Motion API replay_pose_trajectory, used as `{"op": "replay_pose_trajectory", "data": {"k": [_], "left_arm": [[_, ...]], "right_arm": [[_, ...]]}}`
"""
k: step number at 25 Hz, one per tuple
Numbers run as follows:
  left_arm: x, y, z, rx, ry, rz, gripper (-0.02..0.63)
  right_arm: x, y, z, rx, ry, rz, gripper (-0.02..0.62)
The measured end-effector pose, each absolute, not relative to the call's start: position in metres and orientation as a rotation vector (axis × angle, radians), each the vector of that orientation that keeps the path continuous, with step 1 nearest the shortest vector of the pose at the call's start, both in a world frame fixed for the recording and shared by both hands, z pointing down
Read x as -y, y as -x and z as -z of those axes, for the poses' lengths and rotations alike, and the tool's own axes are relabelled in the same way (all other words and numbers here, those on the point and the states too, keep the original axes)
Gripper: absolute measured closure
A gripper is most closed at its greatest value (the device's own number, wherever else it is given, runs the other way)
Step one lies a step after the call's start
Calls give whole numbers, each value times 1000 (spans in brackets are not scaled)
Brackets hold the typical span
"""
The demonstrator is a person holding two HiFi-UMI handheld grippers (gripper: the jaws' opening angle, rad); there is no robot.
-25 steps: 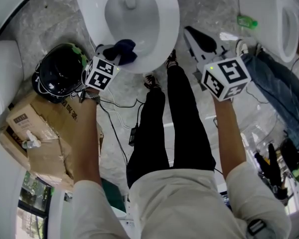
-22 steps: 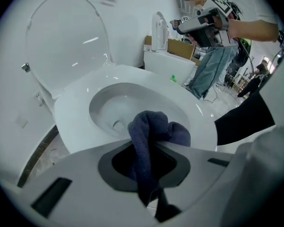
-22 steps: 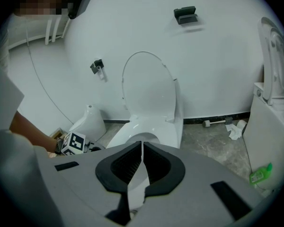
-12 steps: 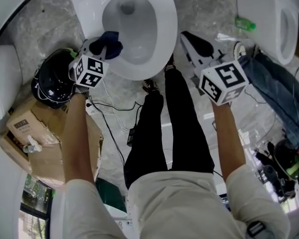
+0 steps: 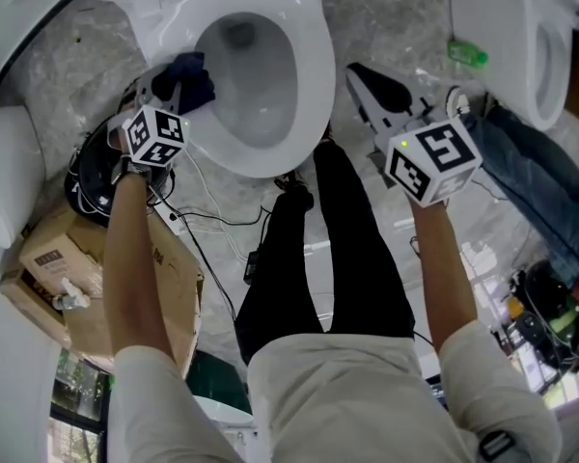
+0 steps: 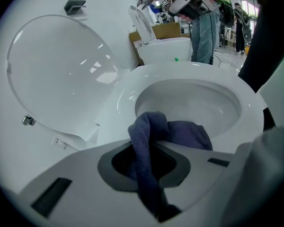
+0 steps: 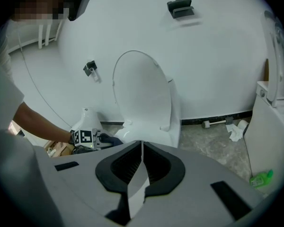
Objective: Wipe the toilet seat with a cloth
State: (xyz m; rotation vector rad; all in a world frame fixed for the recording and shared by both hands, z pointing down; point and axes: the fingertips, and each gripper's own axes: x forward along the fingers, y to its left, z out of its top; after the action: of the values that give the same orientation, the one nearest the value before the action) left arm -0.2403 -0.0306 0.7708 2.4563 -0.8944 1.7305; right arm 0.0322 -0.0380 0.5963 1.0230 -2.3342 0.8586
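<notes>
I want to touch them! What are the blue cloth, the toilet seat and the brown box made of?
The cloth looks like soft terry or microfibre: dark blue, matte, finely ribbed, folding floppily. The toilet seat seems hard, glossy white plastic or ceramic, I can't tell which; bright reflections shine on it. The cardboard box looks dull brown, with creased flaps.

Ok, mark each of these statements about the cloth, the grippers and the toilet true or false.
1. The left gripper is shut on the dark blue cloth. True.
2. The right gripper holds a second cloth. False: its jaws are together with nothing between them.
3. The toilet lid is raised. True.
4. The cloth lies on the floor. False: it hangs from the left gripper at the toilet seat.
</notes>
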Motion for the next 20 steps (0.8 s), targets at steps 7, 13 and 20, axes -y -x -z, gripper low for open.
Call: {"op": "replay_pose_trajectory", "data": {"k": [7,13,20], "left_arm": [[55,246,-768,879,-2468,-1812,563],[84,251,-761,941,-2404,-1801,563],[131,257,-750,1129,-2313,-1711,565]], "right_arm": [[58,-35,-573,2355,-1023,-805,560],[63,-44,-562,2346,-1016,-805,560],[64,-63,-570,2320,-1049,-853,560]]}}
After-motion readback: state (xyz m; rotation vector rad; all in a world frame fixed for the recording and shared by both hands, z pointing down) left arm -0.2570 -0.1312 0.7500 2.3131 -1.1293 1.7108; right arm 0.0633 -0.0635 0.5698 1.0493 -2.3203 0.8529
